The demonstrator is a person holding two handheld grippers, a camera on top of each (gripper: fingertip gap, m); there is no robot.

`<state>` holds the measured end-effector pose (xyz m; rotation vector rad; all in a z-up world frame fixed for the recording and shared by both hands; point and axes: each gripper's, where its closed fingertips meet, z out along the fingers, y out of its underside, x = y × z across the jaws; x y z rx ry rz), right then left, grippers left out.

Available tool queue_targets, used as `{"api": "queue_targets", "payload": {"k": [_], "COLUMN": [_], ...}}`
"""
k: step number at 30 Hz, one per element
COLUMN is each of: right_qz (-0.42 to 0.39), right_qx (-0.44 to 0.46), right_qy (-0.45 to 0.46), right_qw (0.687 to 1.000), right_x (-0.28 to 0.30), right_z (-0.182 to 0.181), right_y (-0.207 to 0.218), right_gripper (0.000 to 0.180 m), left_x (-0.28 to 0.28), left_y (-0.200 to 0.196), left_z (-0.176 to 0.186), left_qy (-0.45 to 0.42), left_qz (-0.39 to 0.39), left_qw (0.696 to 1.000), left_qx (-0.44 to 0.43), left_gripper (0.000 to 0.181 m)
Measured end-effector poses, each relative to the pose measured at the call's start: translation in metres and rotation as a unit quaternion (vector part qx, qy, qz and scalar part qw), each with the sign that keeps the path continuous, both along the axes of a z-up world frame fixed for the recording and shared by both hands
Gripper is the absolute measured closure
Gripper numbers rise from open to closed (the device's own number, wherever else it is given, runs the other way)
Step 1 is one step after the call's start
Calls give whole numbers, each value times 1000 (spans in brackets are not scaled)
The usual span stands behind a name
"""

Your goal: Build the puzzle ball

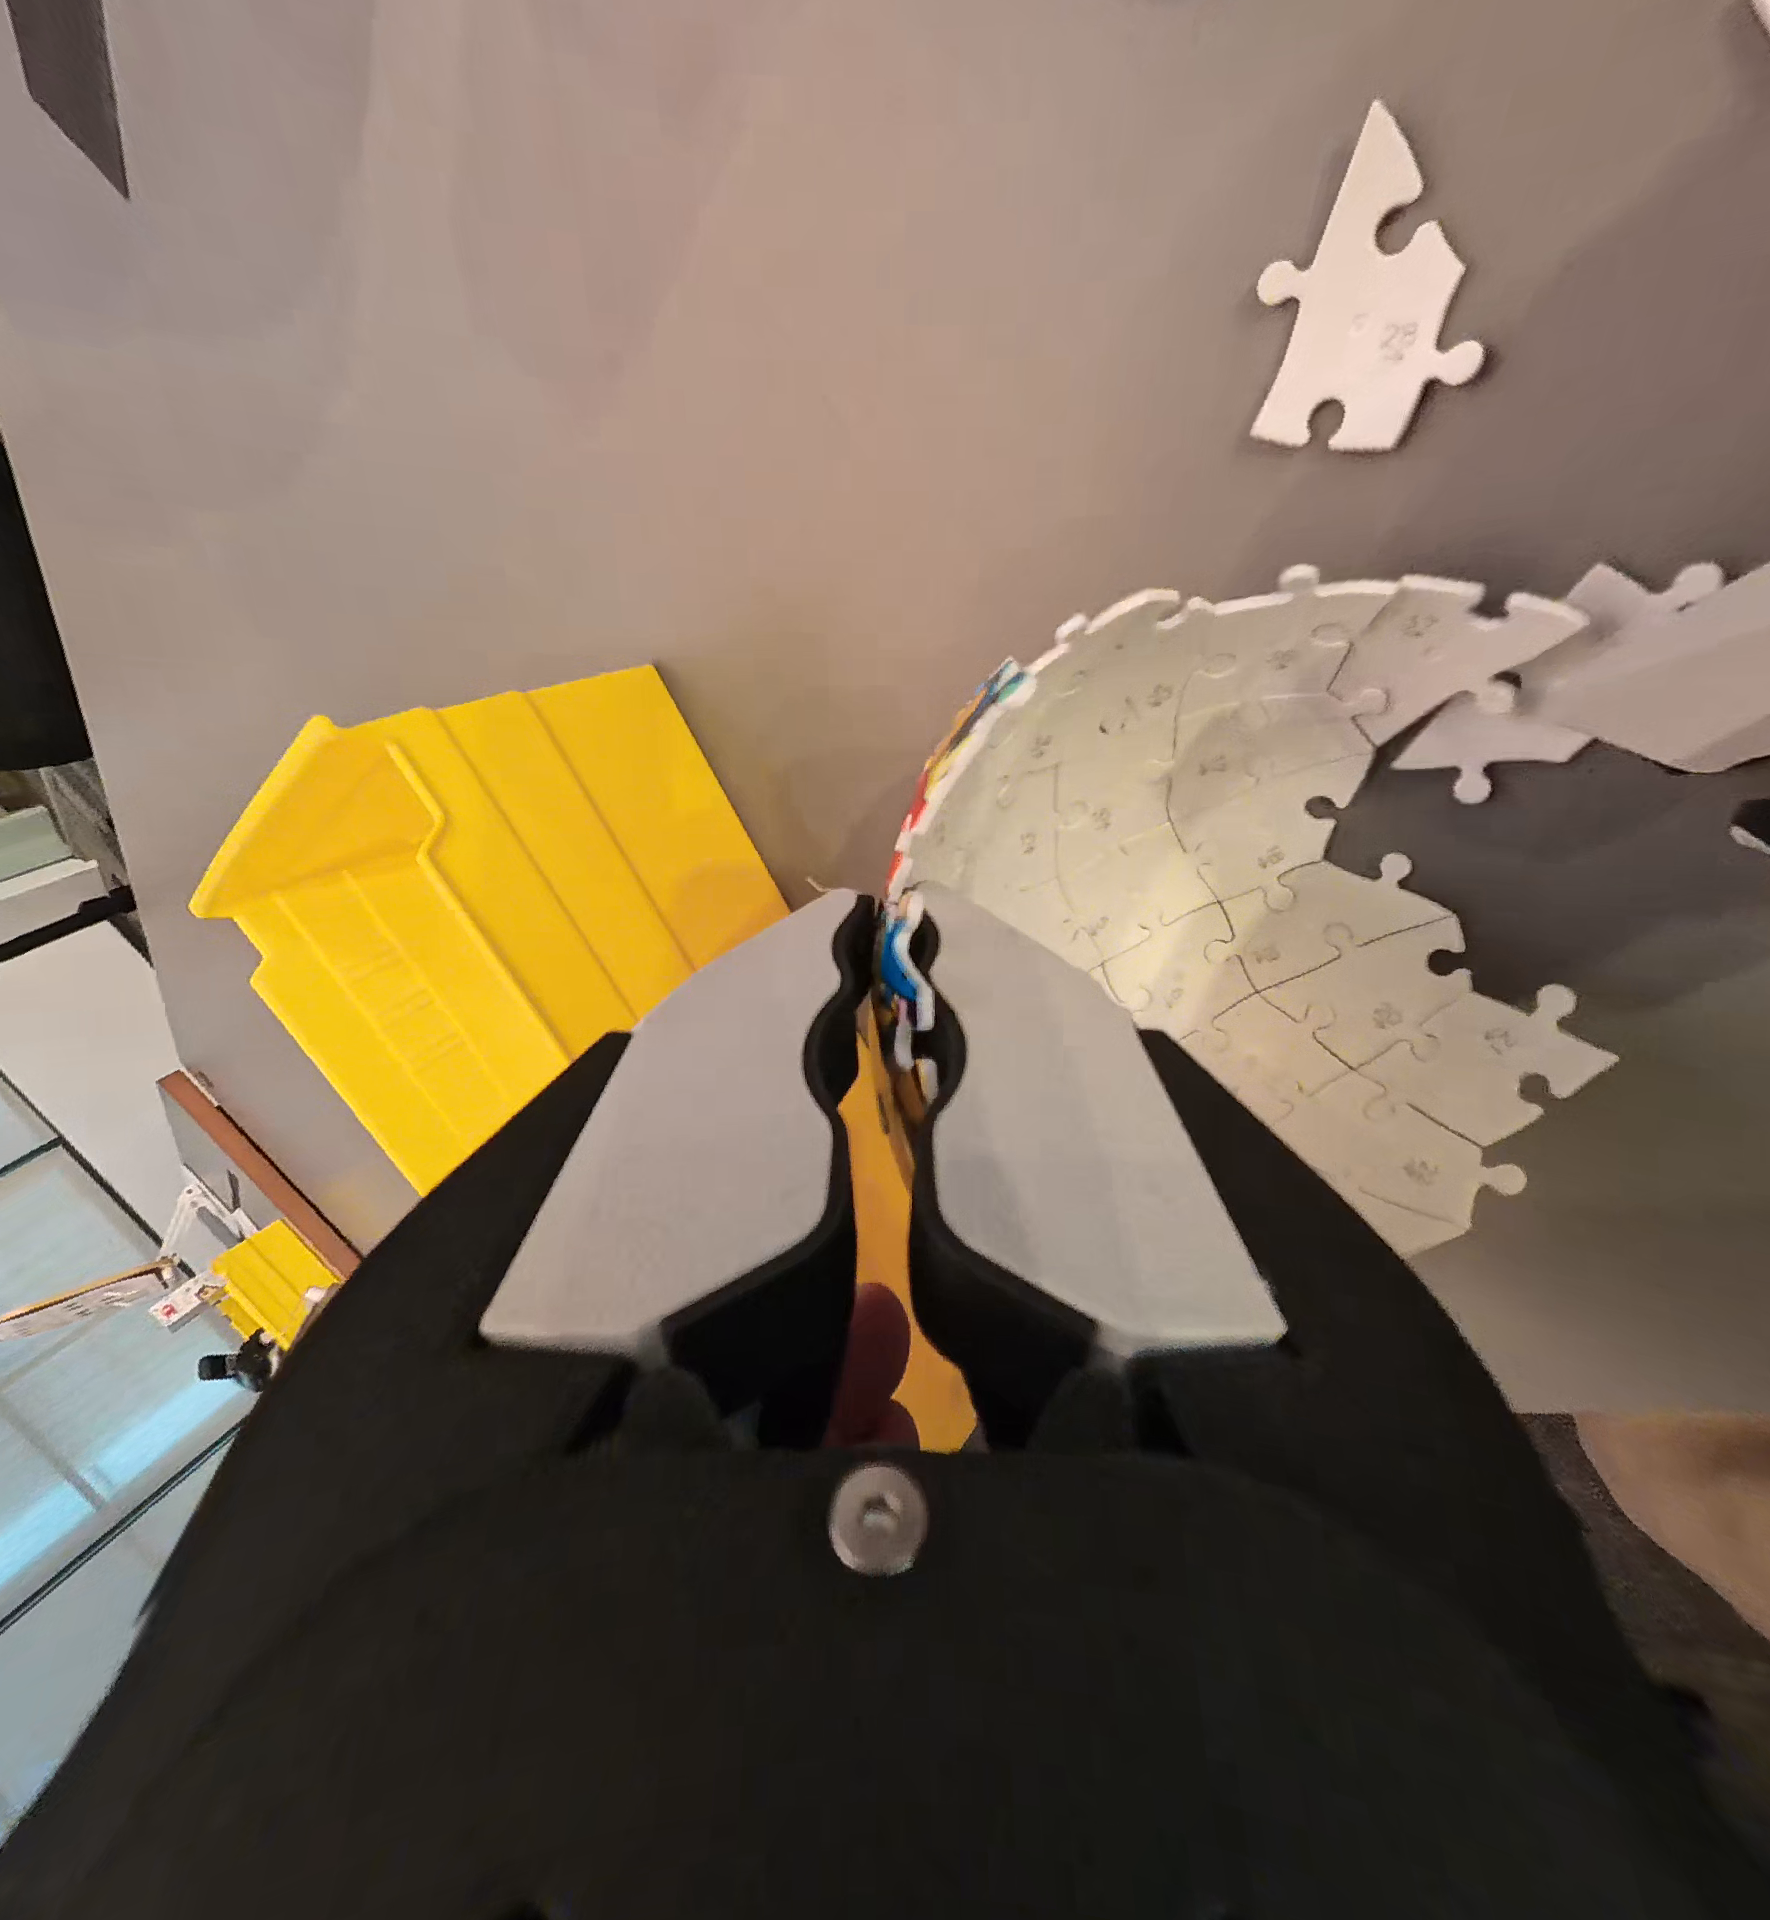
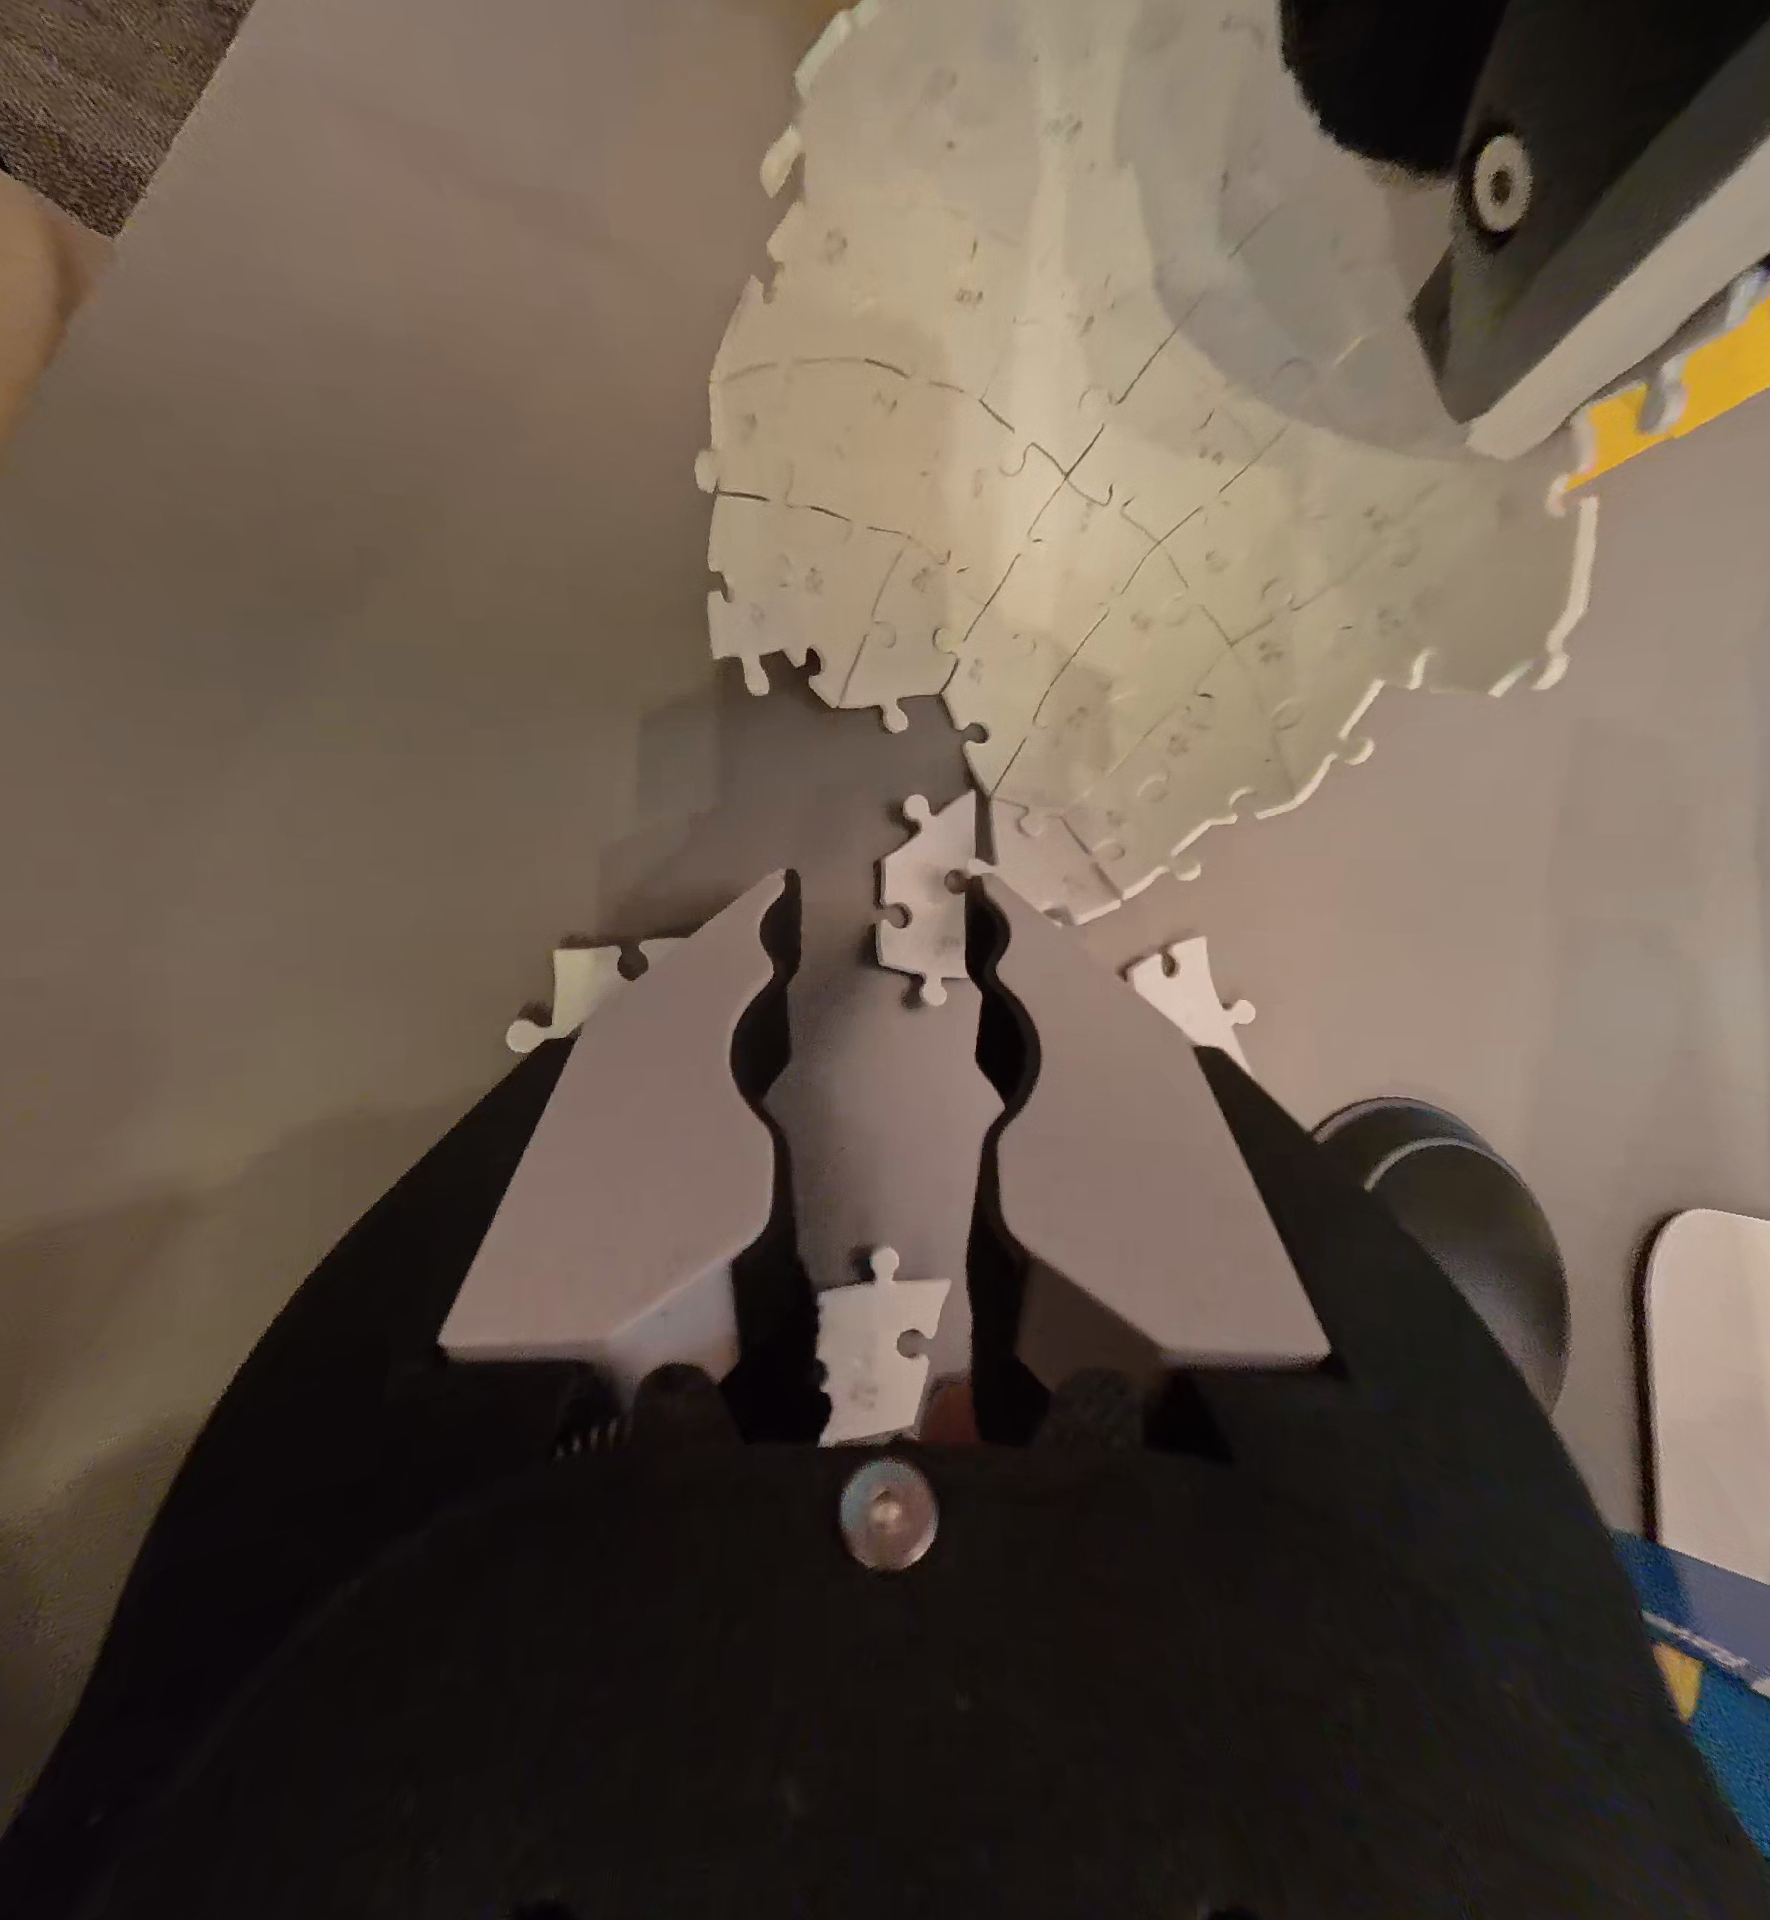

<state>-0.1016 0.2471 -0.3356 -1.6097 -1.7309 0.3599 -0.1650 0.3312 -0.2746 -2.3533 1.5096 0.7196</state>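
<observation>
The partly built puzzle ball (image 1: pixel 1224 883) is a curved shell, white inside and coloured outside. My left gripper (image 1: pixel 896 935) is shut on its coloured rim and holds it tilted over the grey table. The right wrist view shows the shell (image 2: pixel 1120 499) with the left gripper (image 2: pixel 1587 208) at its upper right. My right gripper (image 2: pixel 881 894) is open. A loose white piece (image 2: pixel 922 904) sits between its tips, against the right finger, just below the shell's open edge. One right-gripper finger (image 1: pixel 1691 675) reaches in beside that edge.
Loose white pieces lie on the table (image 2: pixel 580 987) (image 2: pixel 1187 987) (image 2: pixel 876 1351), one farther off (image 1: pixel 1369 301). A yellow bin (image 1: pixel 476 914) lies left of the shell. A black cylinder (image 2: pixel 1463 1226), a white object (image 2: pixel 1743 1403) and a blue box (image 2: pixel 1743 1714) are at the right. The grippers' ends are close to 12 centimeters from one another.
</observation>
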Motion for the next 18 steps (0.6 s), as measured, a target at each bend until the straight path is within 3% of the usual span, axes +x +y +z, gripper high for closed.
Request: {"api": "queue_targets", "payload": {"k": [18], "right_qz": [6], "right_qx": [-25], "right_qy": [7], "right_qw": [1000], "right_x": [-4], "right_z": [-9], "right_y": [1], "right_gripper": [149], "left_x": [7], "left_y": [-1], "left_z": [2], "left_qy": [49], "left_qz": [-18], "left_qw": [999], "left_qx": [7], "left_gripper": [176]}}
